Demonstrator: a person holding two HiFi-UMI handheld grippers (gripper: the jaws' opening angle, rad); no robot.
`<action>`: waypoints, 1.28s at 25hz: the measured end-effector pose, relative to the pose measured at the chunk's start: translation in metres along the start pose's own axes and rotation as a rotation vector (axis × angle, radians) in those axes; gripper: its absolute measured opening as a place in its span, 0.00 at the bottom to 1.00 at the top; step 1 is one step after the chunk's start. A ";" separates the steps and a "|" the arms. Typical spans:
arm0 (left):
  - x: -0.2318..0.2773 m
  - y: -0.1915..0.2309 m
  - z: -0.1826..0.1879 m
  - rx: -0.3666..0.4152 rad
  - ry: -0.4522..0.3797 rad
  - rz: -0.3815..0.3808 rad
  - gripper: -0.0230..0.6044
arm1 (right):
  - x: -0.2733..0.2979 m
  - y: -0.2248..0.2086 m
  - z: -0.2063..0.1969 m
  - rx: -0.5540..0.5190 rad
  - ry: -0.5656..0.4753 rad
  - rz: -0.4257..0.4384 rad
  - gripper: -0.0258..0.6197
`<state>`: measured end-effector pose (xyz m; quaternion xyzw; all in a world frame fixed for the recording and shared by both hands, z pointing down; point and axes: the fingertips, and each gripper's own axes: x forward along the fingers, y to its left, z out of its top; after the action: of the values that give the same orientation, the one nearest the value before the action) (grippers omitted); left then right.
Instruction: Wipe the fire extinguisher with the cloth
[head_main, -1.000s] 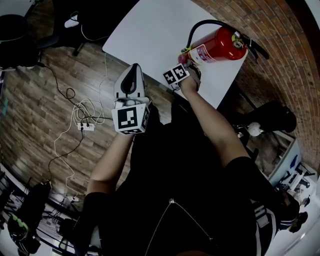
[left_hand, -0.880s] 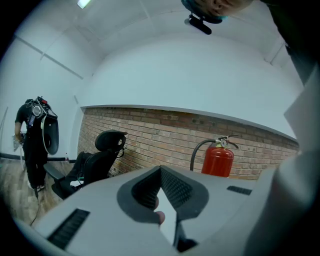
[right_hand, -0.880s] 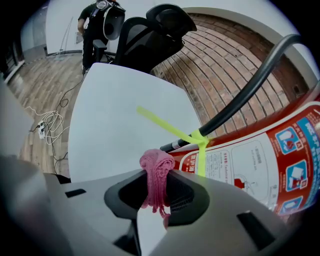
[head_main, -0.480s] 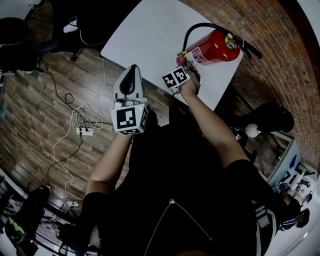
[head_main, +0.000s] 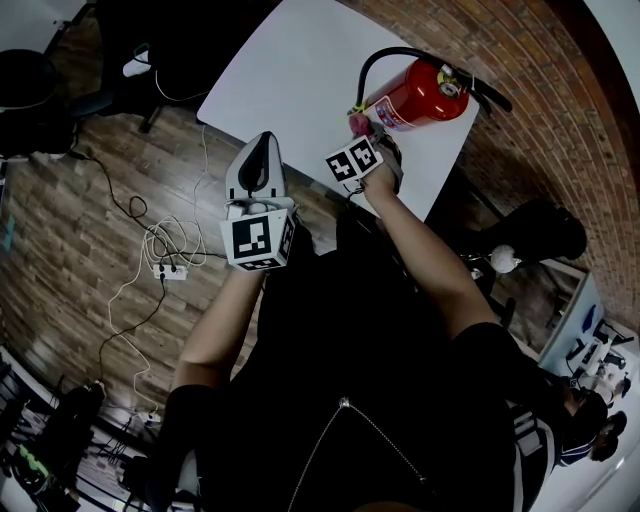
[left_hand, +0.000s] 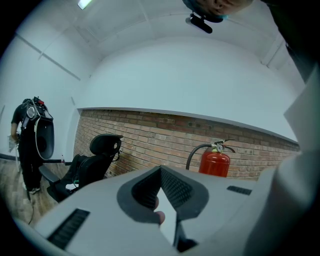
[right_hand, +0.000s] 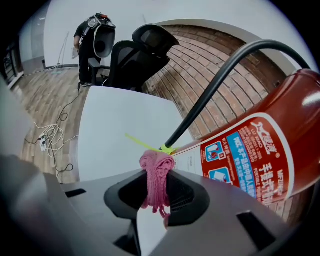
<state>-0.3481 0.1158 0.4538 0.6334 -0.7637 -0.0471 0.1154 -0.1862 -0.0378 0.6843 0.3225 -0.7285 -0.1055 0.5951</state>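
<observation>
The right gripper (head_main: 360, 128) holds the bunched pink cloth (right_hand: 156, 177) clamped between its fingers. The left gripper (head_main: 263, 150), fingers closed on nothing, is well apart from the work. The fire extinguisher (head_main: 415, 95) lies on its side on the bench (head_main: 290, 70), long axis running from 8 to 2 o'clock in the head view, base end just beside the cloth, so the wipe stroke should probably run toward 2 o'clock along the cylinder.

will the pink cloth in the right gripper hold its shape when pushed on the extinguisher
Probably not: the pink knitted cloth bunches and hangs limp in the right gripper, so it likely squashes flat. Its loose threads may snag the yellow-green tie.
</observation>
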 end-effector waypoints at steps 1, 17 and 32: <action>0.001 -0.001 0.000 0.000 0.000 -0.001 0.05 | -0.002 -0.002 0.000 0.000 -0.004 -0.002 0.20; 0.001 -0.006 0.004 -0.005 -0.009 -0.014 0.05 | -0.053 -0.032 0.016 0.005 -0.116 -0.045 0.20; 0.011 -0.018 0.013 -0.001 -0.018 -0.052 0.05 | -0.127 -0.081 0.042 0.090 -0.251 -0.101 0.20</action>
<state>-0.3355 0.1005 0.4386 0.6524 -0.7481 -0.0560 0.1076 -0.1863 -0.0346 0.5280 0.3692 -0.7841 -0.1422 0.4782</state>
